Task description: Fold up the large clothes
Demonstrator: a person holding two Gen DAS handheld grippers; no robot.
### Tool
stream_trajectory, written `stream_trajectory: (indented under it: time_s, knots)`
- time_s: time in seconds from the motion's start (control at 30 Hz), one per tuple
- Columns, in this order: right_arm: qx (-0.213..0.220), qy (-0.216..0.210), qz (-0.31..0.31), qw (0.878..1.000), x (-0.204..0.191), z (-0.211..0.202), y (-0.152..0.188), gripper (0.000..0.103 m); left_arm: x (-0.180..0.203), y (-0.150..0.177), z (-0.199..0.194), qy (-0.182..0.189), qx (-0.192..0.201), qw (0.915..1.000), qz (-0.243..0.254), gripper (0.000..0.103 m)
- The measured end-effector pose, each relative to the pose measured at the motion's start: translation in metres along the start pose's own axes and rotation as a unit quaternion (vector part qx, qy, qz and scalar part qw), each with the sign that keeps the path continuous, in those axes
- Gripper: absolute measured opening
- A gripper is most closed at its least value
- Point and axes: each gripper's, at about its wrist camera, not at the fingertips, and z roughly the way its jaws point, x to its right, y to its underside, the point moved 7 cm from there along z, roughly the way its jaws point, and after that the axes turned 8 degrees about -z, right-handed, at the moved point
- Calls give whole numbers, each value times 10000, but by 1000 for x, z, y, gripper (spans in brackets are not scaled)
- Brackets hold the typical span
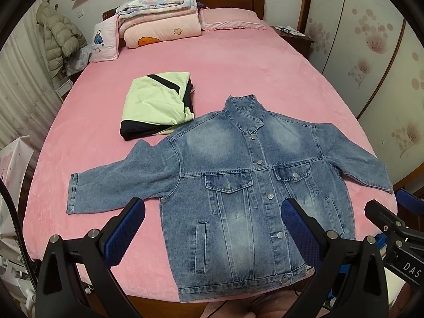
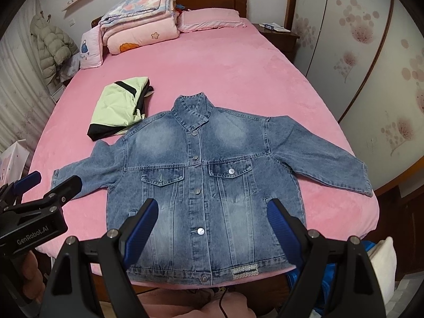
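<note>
A blue denim jacket (image 1: 238, 185) lies flat, front up and buttoned, on the pink bed, sleeves spread to both sides; it also shows in the right wrist view (image 2: 201, 185). My left gripper (image 1: 212, 209) is open and empty, held above the jacket's lower left part. My right gripper (image 2: 212, 209) is open and empty, held above the jacket's lower hem area. The right gripper also shows at the right edge of the left wrist view (image 1: 392, 212), and the left gripper shows at the left edge of the right wrist view (image 2: 50, 185).
A folded light-green and black garment (image 1: 159, 103) lies on the pink bed (image 1: 238, 66) beyond the jacket's left shoulder. Folded quilts (image 1: 159, 18) and pillows (image 1: 230, 18) sit at the headboard. A wardrobe (image 1: 371, 53) stands right; a nightstand (image 1: 294, 37) is beside it.
</note>
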Motion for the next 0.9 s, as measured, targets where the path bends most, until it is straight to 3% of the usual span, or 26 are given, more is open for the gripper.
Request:
stream_trajectory:
  time_s: [0.53,0.9]
  knots:
    - [33,91,243,9997,19,-5,0,85,26,-11,-3,205,162,9994,248,102]
    - [201,11,255,9995,54,-5,-9,85,67,-37,-28,316,801,9958,321,102]
